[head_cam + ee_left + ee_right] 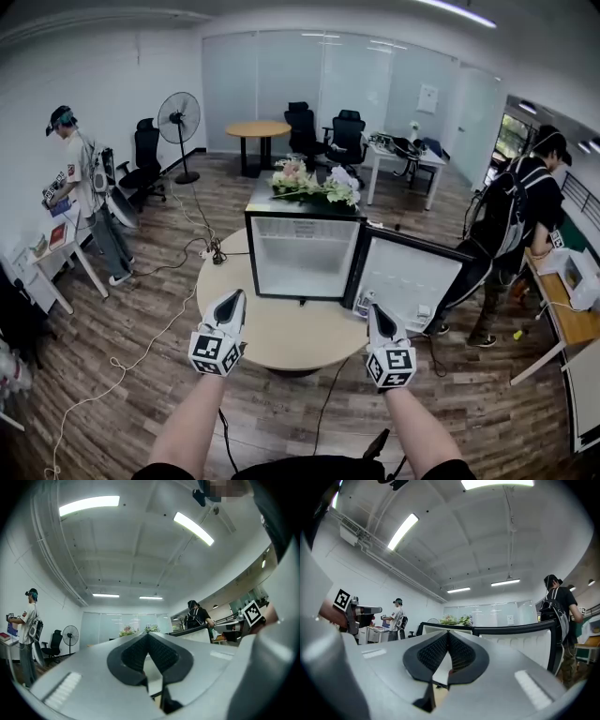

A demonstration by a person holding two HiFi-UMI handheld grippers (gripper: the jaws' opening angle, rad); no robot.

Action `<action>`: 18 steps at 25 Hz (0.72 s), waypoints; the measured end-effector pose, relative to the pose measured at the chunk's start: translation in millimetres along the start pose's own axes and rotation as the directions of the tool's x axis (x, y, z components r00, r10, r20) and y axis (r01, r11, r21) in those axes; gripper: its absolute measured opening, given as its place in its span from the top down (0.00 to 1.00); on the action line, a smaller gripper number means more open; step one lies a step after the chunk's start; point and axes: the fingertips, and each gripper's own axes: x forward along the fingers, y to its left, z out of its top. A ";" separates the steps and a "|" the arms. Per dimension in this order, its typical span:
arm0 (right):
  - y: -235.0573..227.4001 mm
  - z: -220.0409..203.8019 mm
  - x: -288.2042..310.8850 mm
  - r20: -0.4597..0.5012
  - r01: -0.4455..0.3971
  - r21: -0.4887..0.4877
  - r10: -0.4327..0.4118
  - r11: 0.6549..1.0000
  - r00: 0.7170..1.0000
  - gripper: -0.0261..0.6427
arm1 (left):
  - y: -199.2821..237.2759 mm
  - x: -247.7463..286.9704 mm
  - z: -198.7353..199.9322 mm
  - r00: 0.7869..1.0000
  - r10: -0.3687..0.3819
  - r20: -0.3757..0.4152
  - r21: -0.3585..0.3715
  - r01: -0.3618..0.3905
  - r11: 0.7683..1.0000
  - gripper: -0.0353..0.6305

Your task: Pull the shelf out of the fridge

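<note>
Left gripper (pixel 232 302) and right gripper (pixel 380 315) are both pressed together with nothing between the jaws. I hold them over the near edge of the round tabletop (pixel 281 336), short of the fridge (pixel 300 255). The fridge stands on the tabletop with its door (pixel 410 277) swung open to the right and its white cavity facing me. I cannot make out the shelf from this range; I judge it is seated inside.

Procedure for the step in hand:
- Spread one gripper before entering.
- Approach level and pinch the shelf's front edge near its middle.
- Draw straight toward me so it does not bind on the side walls.
- Keep the right gripper off the door's inner edge.

The bare tabletop before the fridge gives room to withdraw. The flowers (pixel 314 183) on top sit outside the path.
</note>
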 end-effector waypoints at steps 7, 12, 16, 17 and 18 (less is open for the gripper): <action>2.5 -0.9 6.8 -0.001 -0.006 -0.001 0.006 1.000 1.000 0.95 | 3.0 2.1 -1.5 1.000 0.003 0.000 -0.003 -0.003 1.000 0.95; 3.4 0.1 10.3 -0.003 -0.006 -0.005 0.006 1.000 1.000 0.95 | 3.5 2.0 1.4 1.000 0.002 0.006 0.000 -0.002 1.000 0.95; 8.4 -2.8 13.0 -0.020 -0.061 0.020 0.061 0.998 0.998 0.94 | -0.4 -0.7 1.5 1.000 0.003 0.006 0.002 -0.003 1.000 0.95; 12.5 -5.8 17.7 -0.041 -0.094 0.038 0.095 0.995 0.995 0.47 | -0.9 -1.8 1.8 1.000 0.004 0.006 0.004 -0.004 1.000 0.95; 17.0 -8.6 22.8 -0.064 -0.123 0.053 0.127 0.991 0.990 0.13 | -0.5 -2.7 2.1 1.000 0.006 0.007 0.004 -0.006 1.000 0.95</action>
